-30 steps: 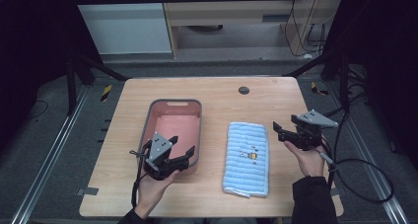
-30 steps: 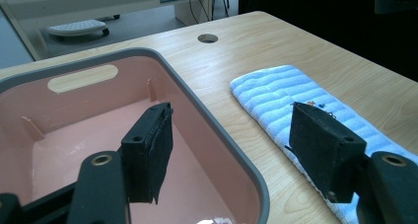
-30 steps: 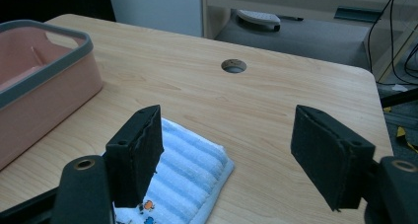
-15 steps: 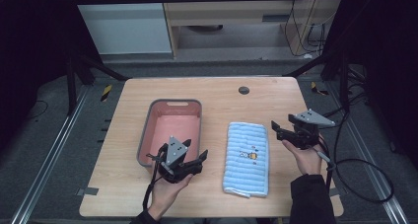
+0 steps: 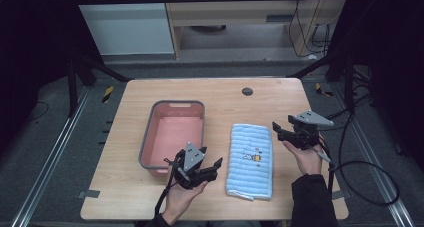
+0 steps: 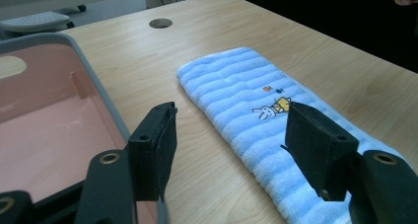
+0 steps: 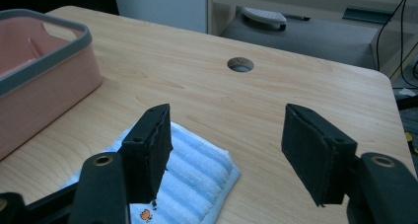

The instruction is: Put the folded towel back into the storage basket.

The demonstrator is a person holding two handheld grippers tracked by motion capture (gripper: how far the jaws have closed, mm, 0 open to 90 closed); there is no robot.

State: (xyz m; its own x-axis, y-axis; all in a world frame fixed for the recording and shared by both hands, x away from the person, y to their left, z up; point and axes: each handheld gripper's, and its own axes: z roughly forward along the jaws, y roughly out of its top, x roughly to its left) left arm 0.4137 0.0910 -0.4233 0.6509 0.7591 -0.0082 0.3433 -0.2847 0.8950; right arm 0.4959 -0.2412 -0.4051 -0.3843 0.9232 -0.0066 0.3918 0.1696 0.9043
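Pink basin (image 5: 172, 137) bare inside; blue towel (image 5: 251, 159) beside.

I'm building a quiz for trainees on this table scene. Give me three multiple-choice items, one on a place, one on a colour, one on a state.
1. Where does the blue towel lie relative to the pink basket?
A. Inside it
B. On the table beside it
C. Under it

2. What colour is the basket's rim?
A. Grey
B. Yellow
C. Green

3. What is between the jaws of the left claw?
A. A gripped towel corner
B. The basket rim
C. Nothing gripped

Answers:
1 B, the high view shows the towel flat on the wooden table, apart from the basket.
2 A, a grey band runs round the pink walls.
3 C, the left gripper view shows the jaws apart above the table and towel's edge, pressing nothing.
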